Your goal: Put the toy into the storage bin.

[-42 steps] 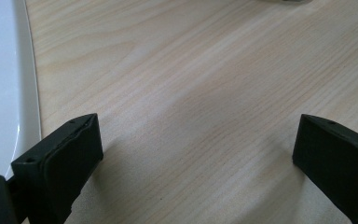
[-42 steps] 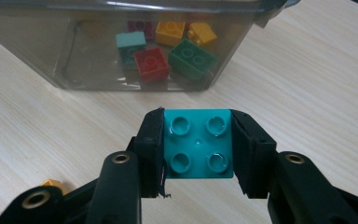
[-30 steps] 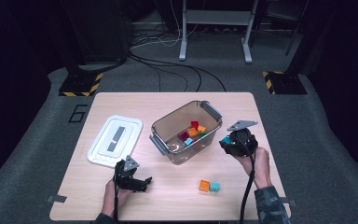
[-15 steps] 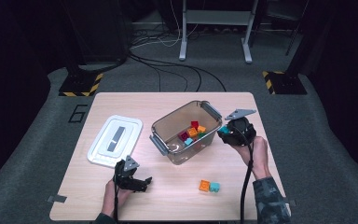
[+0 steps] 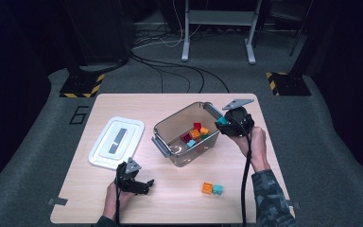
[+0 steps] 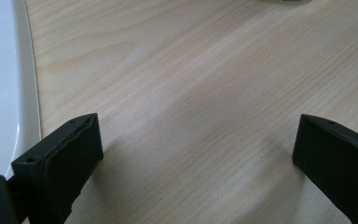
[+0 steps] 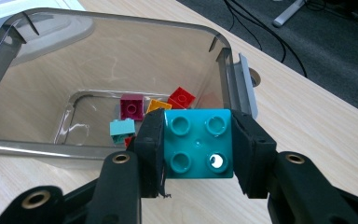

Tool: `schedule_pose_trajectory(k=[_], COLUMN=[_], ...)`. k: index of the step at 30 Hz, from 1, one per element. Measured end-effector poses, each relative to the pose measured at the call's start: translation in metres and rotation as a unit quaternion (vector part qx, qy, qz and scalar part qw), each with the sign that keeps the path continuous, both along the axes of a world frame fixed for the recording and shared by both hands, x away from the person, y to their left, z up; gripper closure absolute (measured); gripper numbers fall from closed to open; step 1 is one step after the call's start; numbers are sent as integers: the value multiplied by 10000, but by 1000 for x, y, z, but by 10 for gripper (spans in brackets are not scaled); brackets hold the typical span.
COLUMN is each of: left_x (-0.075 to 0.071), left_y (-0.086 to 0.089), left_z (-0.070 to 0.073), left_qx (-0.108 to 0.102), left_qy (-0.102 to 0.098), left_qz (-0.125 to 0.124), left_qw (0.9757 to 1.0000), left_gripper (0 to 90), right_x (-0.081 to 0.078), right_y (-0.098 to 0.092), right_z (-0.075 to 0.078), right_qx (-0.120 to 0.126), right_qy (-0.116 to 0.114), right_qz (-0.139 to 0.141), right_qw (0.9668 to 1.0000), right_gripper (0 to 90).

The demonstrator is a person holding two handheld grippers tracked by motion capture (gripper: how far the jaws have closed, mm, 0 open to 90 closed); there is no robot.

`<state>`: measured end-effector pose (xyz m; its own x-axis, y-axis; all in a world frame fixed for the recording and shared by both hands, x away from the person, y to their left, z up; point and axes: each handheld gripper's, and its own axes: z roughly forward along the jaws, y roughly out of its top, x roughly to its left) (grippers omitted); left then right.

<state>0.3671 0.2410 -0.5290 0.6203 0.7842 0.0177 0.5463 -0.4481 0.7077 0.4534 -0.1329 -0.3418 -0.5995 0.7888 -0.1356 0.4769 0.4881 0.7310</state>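
My right gripper is shut on a teal four-stud brick, held in the air at the right rim of a clear plastic bin. In the bin lie several bricks: a dark red one, a red one, an orange one and a pale teal one. My left gripper rests low over the bare wooden table near its front edge, open, with nothing between its jaws.
A white bin lid lies flat at the left, close to my left gripper. An orange brick and a pale teal brick sit together on the table near the front right. Cables run on the floor beyond the table.
My right hand has lifted the teal brick up and away from the front, to the bin's right rim. The left hand has stayed where it was.
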Motion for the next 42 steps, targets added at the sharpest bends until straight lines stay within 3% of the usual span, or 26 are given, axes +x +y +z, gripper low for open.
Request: schedule_pose_trajectory(k=[11, 26, 27, 32, 36, 42], left_x=[0, 0, 0, 0, 0, 0], left_y=[0, 0, 0, 0, 0, 0], left_z=[0, 0, 0, 0, 0, 0], left_qx=[5, -18, -19, -17, -19, -15], left_qy=[-1, -8, -9, -9, -7, -8], left_qz=[-4, -3, -3, -7, -6, -8], left_qw=[10000, 10000, 10000, 10000, 10000, 10000], left_gripper=[14, 15, 15, 15, 15, 15], right_x=[21, 47, 48, 45, 39, 27], right_y=[16, 42, 42, 42, 38, 31], right_z=[-6, -22, -23, -22, -18, -13], right_qx=[-65, -82, -41, 12, 92, 143], right_qy=[76, 454, 402, 405, 395, 279], right_qz=[85, 168, 188, 139, 108, 201], right_qw=[9999, 9988, 9990, 9991, 9991, 9993], right_gripper=[584, 576, 558, 268, 149, 66])
